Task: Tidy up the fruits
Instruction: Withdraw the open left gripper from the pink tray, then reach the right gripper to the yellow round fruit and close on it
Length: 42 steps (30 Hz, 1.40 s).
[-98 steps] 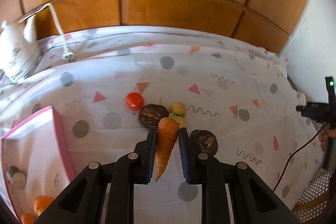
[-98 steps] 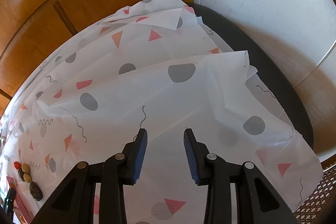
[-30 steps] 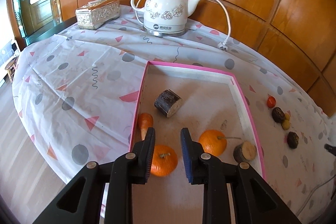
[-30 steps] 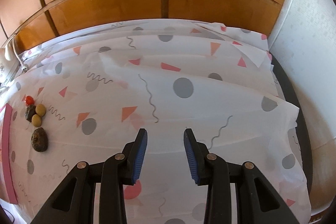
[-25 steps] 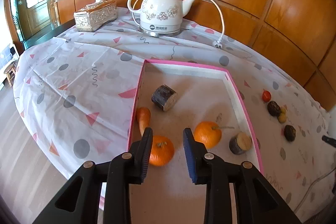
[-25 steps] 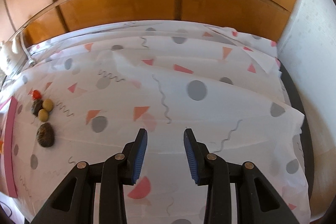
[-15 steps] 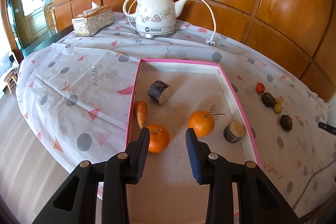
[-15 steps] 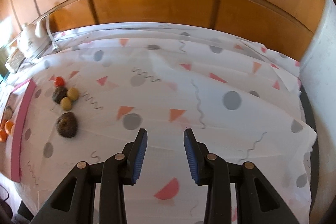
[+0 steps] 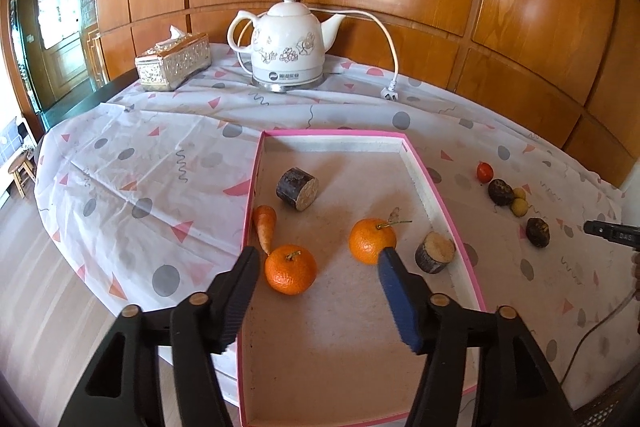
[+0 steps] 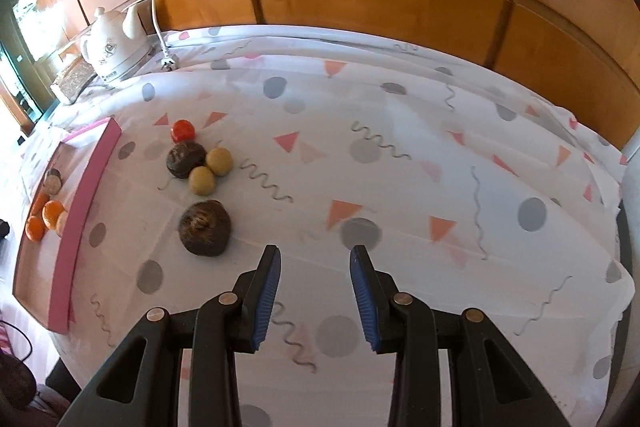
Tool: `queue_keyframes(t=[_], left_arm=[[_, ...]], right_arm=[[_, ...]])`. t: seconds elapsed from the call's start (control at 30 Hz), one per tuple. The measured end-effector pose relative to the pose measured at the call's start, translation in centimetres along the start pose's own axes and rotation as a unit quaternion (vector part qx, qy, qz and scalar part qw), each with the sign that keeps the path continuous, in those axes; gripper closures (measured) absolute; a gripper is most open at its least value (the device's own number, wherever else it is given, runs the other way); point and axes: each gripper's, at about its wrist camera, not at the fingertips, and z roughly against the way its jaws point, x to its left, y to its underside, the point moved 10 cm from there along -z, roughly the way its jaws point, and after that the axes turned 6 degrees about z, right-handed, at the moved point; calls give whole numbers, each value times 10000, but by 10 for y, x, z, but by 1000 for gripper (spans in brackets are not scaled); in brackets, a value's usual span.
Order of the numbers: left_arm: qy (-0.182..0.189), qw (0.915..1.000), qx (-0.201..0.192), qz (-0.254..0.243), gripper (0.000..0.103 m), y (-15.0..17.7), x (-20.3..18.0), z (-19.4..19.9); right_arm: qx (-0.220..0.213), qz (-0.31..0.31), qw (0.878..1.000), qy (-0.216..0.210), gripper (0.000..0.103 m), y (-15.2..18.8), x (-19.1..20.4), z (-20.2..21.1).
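A pink-rimmed tray [image 9: 452, 211] holds a carrot [image 9: 266, 227], two oranges [image 9: 291, 269] [image 9: 372, 241] and two cut log-like pieces [image 9: 298, 189] [image 9: 434, 251]. My left gripper [image 9: 316, 261] hovers above the tray's near half, jaws opening and nothing between them. On the cloth right of the tray lie a red tomato [image 10: 183, 131], two dark brown fruits [image 10: 186, 159] [image 10: 205, 227] and two yellow ones [image 10: 219, 161] [image 10: 201, 181]. My right gripper [image 10: 315, 259] hangs open over bare cloth, to the right of the nearer brown fruit.
A white electric kettle [image 9: 288, 45] with its cord and plug [image 9: 390, 93] stands at the back, a tissue box [image 9: 174, 67] to its left. The round table's edge drops to the floor on the left. A black device and cable [image 9: 612, 231] sit at the far right.
My left gripper let go of the carrot, which lies in the tray, then drew back and spread its jaws. My right gripper swung left, bringing the loose fruits and tray into its view.
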Motion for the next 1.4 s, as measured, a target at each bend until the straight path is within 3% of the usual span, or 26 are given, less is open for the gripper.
queue_keyframes(t=[0.4, 0.7, 0.83, 0.97, 1.13, 1.4], left_arm=[[115, 9999, -61, 0, 27, 0, -7, 4], [86, 9998, 3, 189, 27, 1, 2, 1], [54, 9996, 26, 270, 25, 1, 8, 0], [-16, 9992, 40, 388, 24, 2, 15, -1], [-136, 9977, 73, 664, 21, 4, 27, -3], [-156, 9966, 68, 806, 18, 6, 33, 0]], right_arm=[[-2, 191, 9989, -418, 67, -34, 52, -23], [346, 224, 9970, -653, 67, -50, 96, -64], [571, 145, 9968, -531, 67, -51, 102, -86], [639, 106, 9970, -417, 77, -49, 103, -99], [548, 187, 9976, -390, 77, -49, 105, -93], [68, 699, 9932, -924, 77, -45, 147, -47]])
